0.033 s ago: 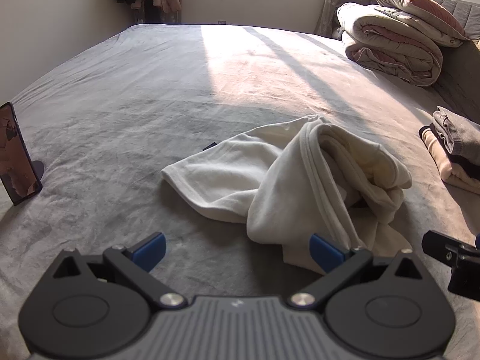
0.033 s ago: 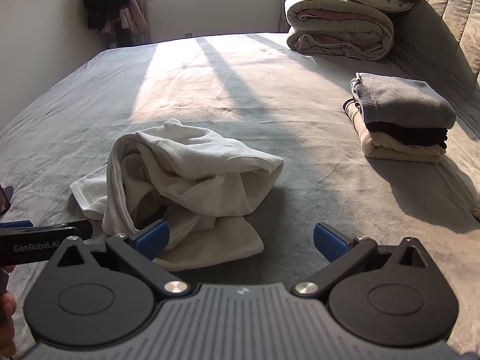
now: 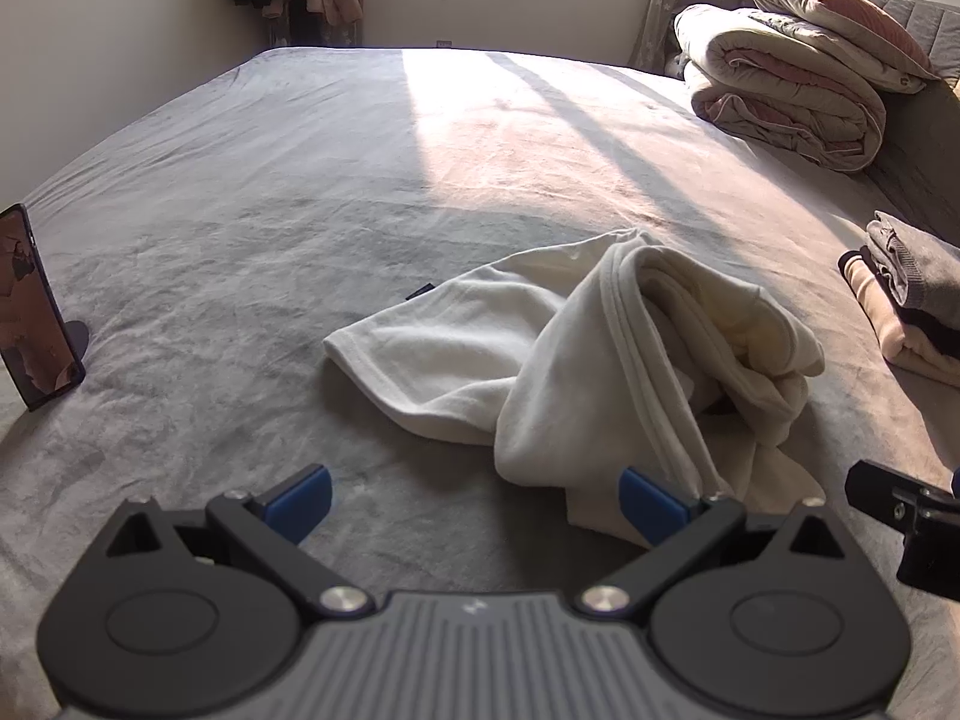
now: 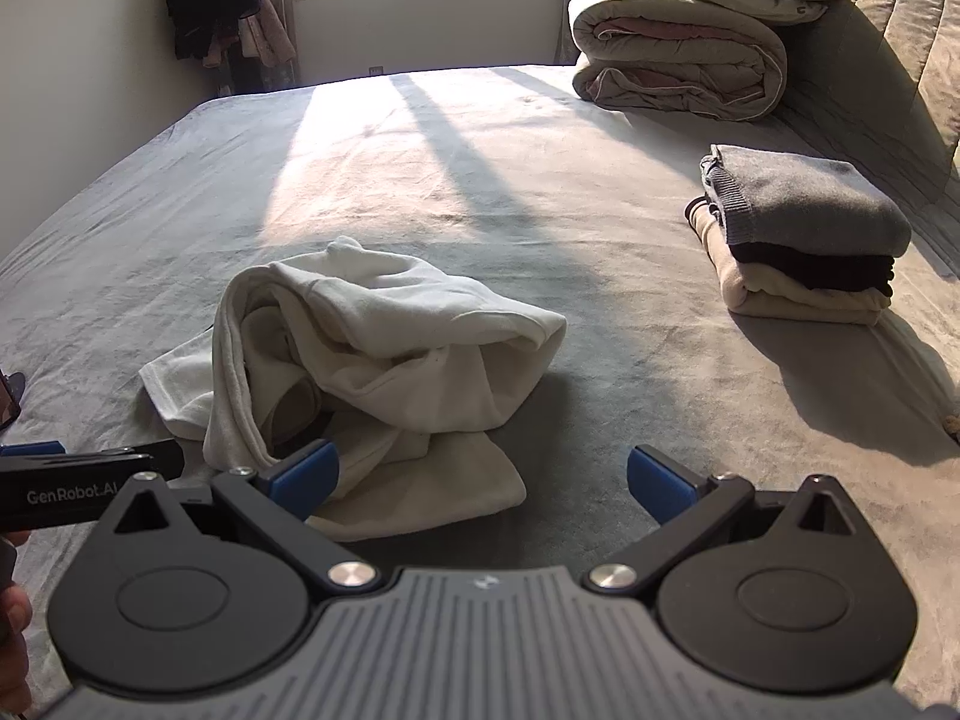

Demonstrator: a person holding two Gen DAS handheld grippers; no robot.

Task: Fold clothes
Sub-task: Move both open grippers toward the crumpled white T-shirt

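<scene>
A crumpled white garment [image 3: 576,360] lies in a heap on the grey bed [image 3: 300,180], just ahead of both grippers; it also shows in the right wrist view [image 4: 372,360]. My left gripper [image 3: 477,501] is open and empty, its right fingertip close to the garment's near edge. My right gripper [image 4: 483,477] is open and empty, its left fingertip close to the garment's near edge. The right gripper's body shows at the right edge of the left wrist view [image 3: 906,510], and the left gripper's body at the left edge of the right wrist view [image 4: 84,480].
A stack of folded clothes [image 4: 804,240] sits on the right side of the bed. A folded duvet with a pillow on top [image 4: 678,54] lies at the far right. A phone [image 3: 36,312] stands propped at the left edge. Dark clothes [image 4: 216,6] hang in the far corner.
</scene>
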